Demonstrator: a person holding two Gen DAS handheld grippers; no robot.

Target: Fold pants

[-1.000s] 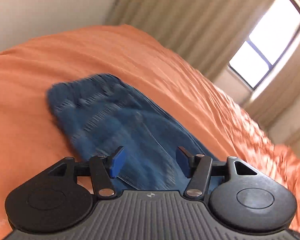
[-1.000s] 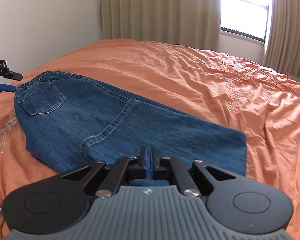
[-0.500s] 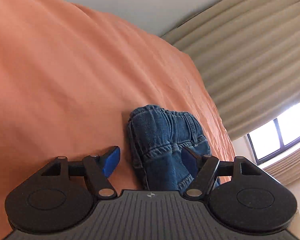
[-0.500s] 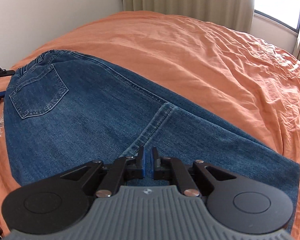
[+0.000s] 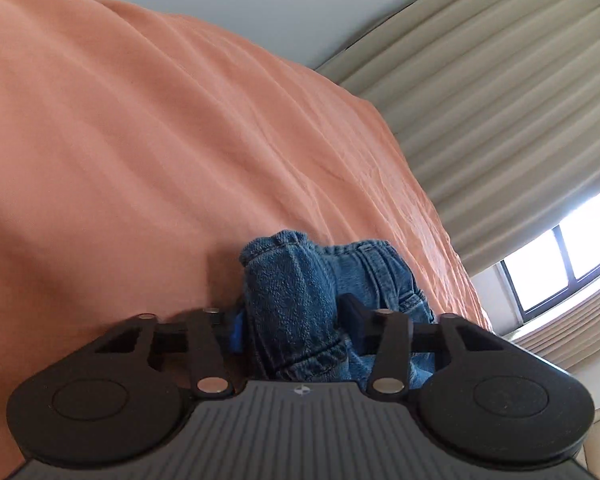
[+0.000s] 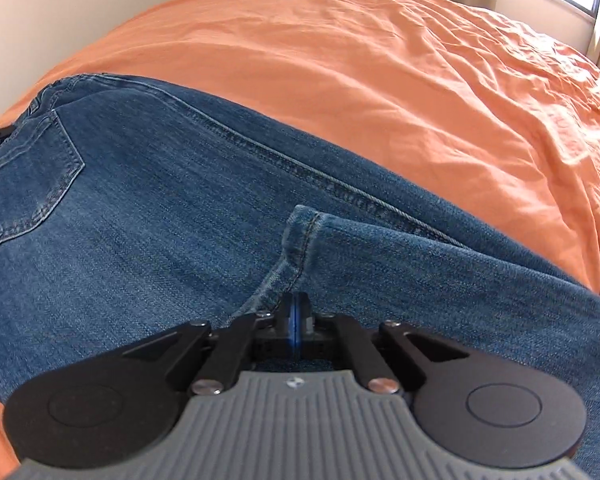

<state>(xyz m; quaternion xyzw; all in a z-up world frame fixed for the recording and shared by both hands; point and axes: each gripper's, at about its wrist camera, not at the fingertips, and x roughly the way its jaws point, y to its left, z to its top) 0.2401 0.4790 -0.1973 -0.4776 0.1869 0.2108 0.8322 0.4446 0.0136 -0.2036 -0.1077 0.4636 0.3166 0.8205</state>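
On the orange bed [image 5: 148, 168], in the left wrist view, the left hand-held gripper [image 5: 290, 330] is closing its jaws around the bunched waistband of the blue jeans [image 5: 300, 300], which stands up between them at 6 o'clock. Curtains [image 5: 500, 92] hang at 2 o'clock.

From the right wrist view, the right hand-held gripper [image 6: 296, 316] is fully closed, its tip at the crotch seam of the jeans [image 6: 160, 208], which lie flat across the bed [image 6: 380, 60], back pocket [image 6: 28, 176] at 9 o'clock.

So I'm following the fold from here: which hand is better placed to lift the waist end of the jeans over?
Left. Its tongs are closing around the bunched waistband. The right tongs are shut, resting mid-jeans at the crotch seam, gripping no cloth.
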